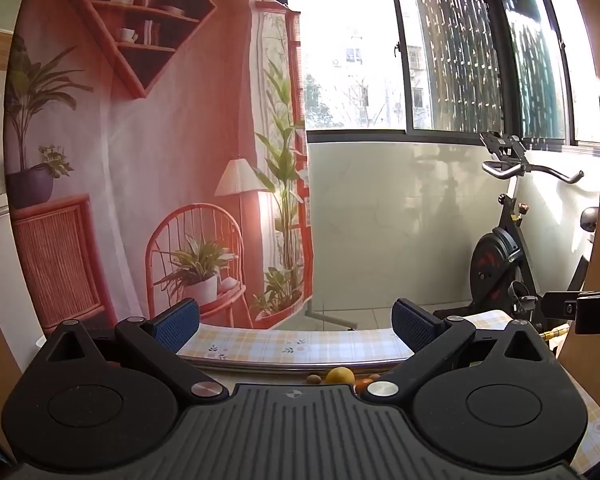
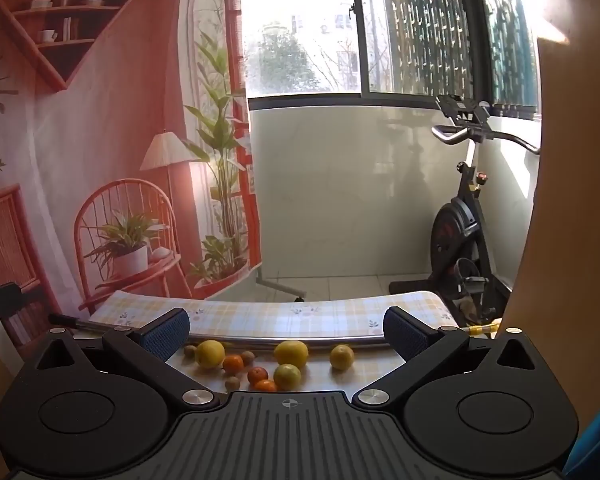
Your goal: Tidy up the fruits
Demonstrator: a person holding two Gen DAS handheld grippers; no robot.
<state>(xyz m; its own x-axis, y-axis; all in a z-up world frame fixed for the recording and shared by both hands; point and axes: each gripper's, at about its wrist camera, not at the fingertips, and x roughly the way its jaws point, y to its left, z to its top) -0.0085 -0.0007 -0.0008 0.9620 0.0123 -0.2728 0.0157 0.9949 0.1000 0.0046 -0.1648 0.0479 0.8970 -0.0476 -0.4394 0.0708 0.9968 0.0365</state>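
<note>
Loose fruit lies on the near part of a table with a yellow plaid cloth (image 2: 260, 316). In the right wrist view I see three lemons (image 2: 291, 353), a greenish-yellow fruit (image 2: 287, 376), three small oranges (image 2: 233, 364) and brown kiwis (image 2: 247, 357). My right gripper (image 2: 286, 330) hangs above them, open and holding nothing. In the left wrist view only a lemon (image 1: 340, 376), a kiwi (image 1: 313, 379) and an orange (image 1: 363, 385) peek over the gripper body. My left gripper (image 1: 296, 322) is open too, with nothing between its fingers.
A metal rail (image 2: 284, 342) crosses the table behind the fruit. A printed room backdrop (image 2: 100, 140) hangs at the left. An exercise bike (image 2: 464, 236) stands at the right by the window. The other gripper's tip (image 1: 580, 306) shows at the right edge.
</note>
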